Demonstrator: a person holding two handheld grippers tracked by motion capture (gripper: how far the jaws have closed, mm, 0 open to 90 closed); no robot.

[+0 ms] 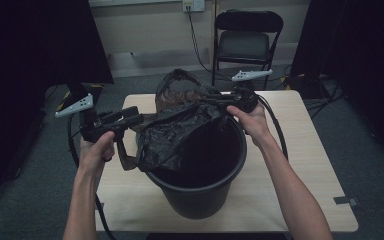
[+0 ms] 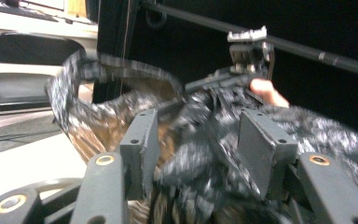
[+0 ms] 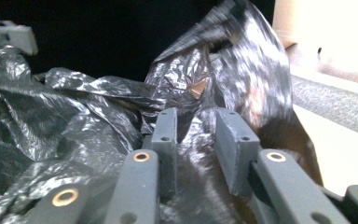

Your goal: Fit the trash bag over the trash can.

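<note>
One black bucket (image 1: 200,175) stands on the pale wooden desk (image 1: 310,165), near its front edge, and one black plastic bag (image 1: 180,125) is draped over the bucket's far-left rim, part of it bunched up behind the bucket. Two tools work the bag. The left tool (image 1: 130,119) is just left of the bucket; in the left gripper view (image 2: 198,140) its jaws stand spread with bag film between them, not visibly squeezed. The right tool (image 1: 215,100) is over the bucket's far rim; in the right gripper view (image 3: 196,135) its jaws stand fairly close together with film bunched in the gap, though I cannot tell whether the pads press it. One folding chair (image 1: 247,37) stands behind the bucket, beyond the desk, on grey carpet. Right of the bucket the desk is bare to its edge.
</note>
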